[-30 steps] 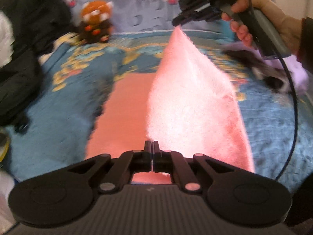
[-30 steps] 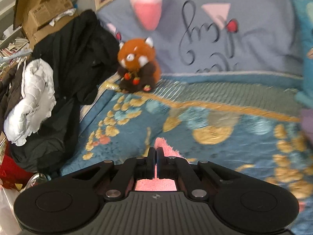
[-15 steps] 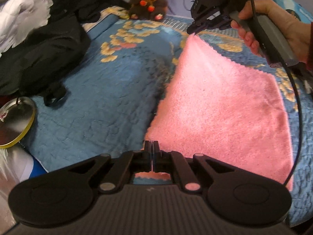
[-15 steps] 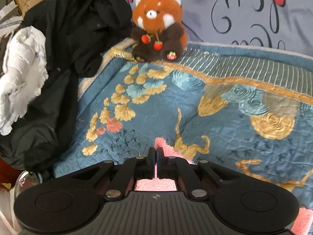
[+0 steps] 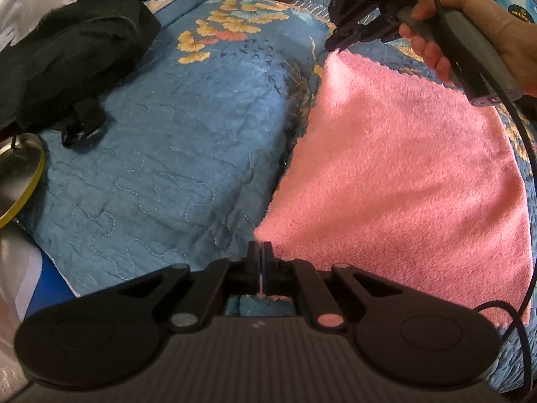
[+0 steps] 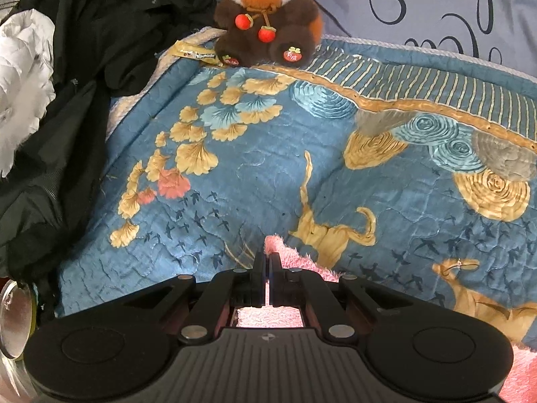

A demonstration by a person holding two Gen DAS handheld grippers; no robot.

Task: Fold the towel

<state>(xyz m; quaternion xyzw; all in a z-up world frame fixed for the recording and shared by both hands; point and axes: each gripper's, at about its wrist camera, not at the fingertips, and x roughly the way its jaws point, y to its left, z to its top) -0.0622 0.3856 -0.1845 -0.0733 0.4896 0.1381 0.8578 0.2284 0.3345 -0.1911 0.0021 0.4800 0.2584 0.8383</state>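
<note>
Blue bedcover (image 5: 161, 168) underneath it all, soft and quilted, with gold leaves and tiny birds. Right in close, left tongs (image 5: 260, 252) squeezed together on the near corner of the pink towel (image 5: 402, 168), with a thin bit of pink showing between the two tips. Farther up the same edge, right tongs (image 5: 335, 45) pinched on the far corner, held by a hand (image 5: 470, 16) on the grey handle. Seen from the right wrist too: right tongs tight together, fuzzy pink poking out past the tips. Towel spread out on the right part of the bed, mostly flat, with its left edge pulled straight between the two tongs and lifted a little off the cover. Hard to tell whether one layer or two. Could be an edge just picked up to fold over, or a fold just being laid down; fits both. Probably very light, floppy and fluffy, not slippery, not breakable. Sure to sag in the middle if held loosely, so best gripped at the corners, like now, and kept stretched. Farther out, a black cable (image 5: 527, 141) curving past the towel's right side. Black clothes (image 5: 67, 50) heaped on the left, with something white and puffy (image 6: 23, 77) beside them. Shiny round metal thing (image 5: 16, 174) at the left edge. Brown and orange stuffed animal (image 6: 266, 16) sitting at the head of the bed.
</note>
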